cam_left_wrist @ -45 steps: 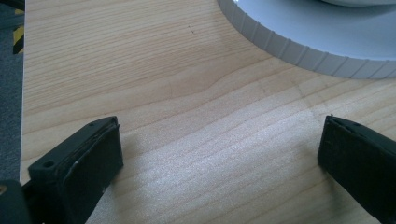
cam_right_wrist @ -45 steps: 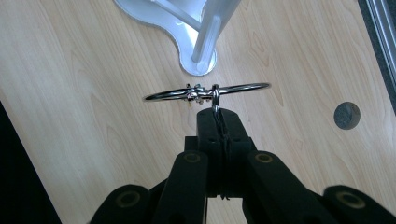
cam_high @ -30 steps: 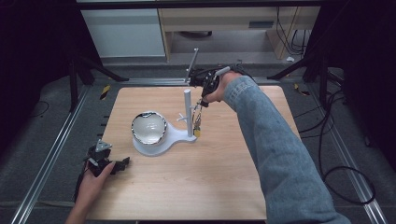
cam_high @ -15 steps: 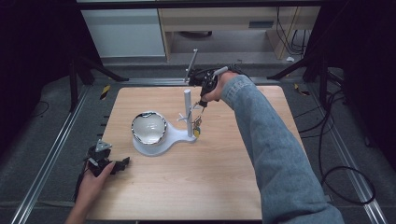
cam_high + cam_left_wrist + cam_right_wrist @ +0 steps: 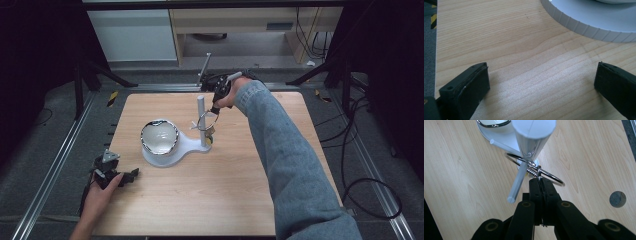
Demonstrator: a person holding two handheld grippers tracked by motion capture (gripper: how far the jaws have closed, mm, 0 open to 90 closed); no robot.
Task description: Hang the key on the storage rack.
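Note:
A white stand (image 5: 187, 145) sits mid-table, with a shiny bowl (image 5: 159, 136) on its round base and an upright post (image 5: 201, 107) bearing thin cross pegs. My right gripper (image 5: 216, 109) reaches in from the far right and is shut on a metal ring (image 5: 210, 120) held against the post. In the right gripper view the jaws (image 5: 540, 182) pinch the ring (image 5: 554, 178) by its small spring, just beside a white peg (image 5: 517, 183) and the post (image 5: 532, 137). Whether the ring circles the post I cannot tell. My left gripper (image 5: 125, 177) rests open at the near left edge, its jaws (image 5: 541, 75) wide apart over bare wood near the stand's ribbed rim (image 5: 584, 25).
A small yellowish piece (image 5: 209, 141) lies at the post's foot. The tabletop has a dark round hole (image 5: 617, 199) right of the stand. Metal rails (image 5: 55, 165) flank the table, and cabinets stand beyond its far edge.

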